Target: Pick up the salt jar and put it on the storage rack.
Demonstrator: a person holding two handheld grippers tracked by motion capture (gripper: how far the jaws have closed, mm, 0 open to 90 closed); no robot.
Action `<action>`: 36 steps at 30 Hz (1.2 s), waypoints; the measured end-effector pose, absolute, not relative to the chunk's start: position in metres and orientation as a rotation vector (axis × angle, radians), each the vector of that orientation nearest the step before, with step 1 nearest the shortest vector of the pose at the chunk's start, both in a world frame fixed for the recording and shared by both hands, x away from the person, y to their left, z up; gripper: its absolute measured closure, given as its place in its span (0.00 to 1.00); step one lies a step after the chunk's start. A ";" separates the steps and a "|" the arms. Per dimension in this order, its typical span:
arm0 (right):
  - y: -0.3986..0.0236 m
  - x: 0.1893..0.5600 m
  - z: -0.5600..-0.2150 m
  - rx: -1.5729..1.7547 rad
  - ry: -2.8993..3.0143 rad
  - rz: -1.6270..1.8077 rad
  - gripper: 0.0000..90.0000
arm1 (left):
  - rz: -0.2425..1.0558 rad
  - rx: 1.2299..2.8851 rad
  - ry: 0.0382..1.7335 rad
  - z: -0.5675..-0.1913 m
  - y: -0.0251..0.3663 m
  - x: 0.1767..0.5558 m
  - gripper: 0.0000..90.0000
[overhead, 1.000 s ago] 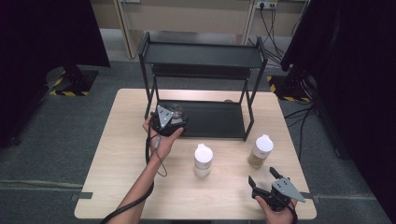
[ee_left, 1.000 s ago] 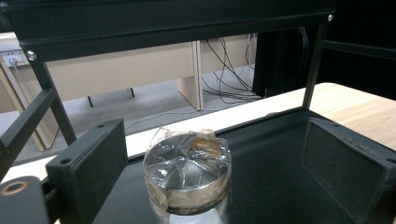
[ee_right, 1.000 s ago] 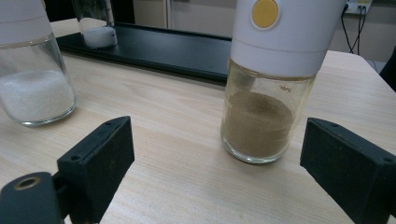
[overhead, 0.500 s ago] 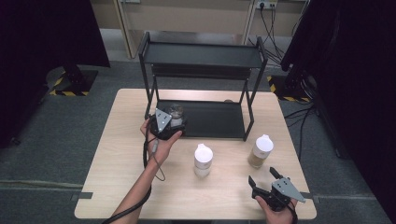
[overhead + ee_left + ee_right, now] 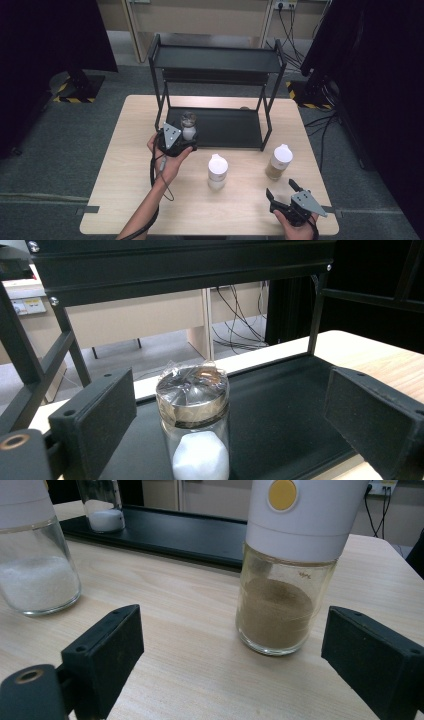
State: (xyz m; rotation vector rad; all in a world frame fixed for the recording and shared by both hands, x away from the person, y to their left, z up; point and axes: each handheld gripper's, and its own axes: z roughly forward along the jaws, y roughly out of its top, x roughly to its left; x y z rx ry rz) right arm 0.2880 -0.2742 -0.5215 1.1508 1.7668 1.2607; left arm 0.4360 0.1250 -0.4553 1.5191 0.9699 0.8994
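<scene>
Table-edge right hand [image 5: 296,231] low; left gripper [image 5: 181,141] fingers straddle jar [image 5: 188,125].

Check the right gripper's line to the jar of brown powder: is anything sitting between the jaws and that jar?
Nothing visible does. In the right gripper view the right gripper has open jaws with bare table running straight to the brown-powder jar. The white-powder jar stands off to one side, clear of that line.

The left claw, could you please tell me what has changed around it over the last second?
The left claw has drawn back towards the person, open, leaving the metal-lidded jar standing on the rack's lower shelf. The right claw and both white-capped jars stayed put.
</scene>
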 end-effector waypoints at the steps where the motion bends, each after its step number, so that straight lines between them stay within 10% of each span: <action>1: -0.274 0.288 -0.522 1.149 1.766 1.260 0.11 | 0.898 1.519 0.973 -0.456 0.125 0.435 0.07; 36: -0.274 0.288 -0.522 1.145 1.765 1.255 0.11 | 0.848 1.517 0.948 -0.461 0.141 0.388 0.07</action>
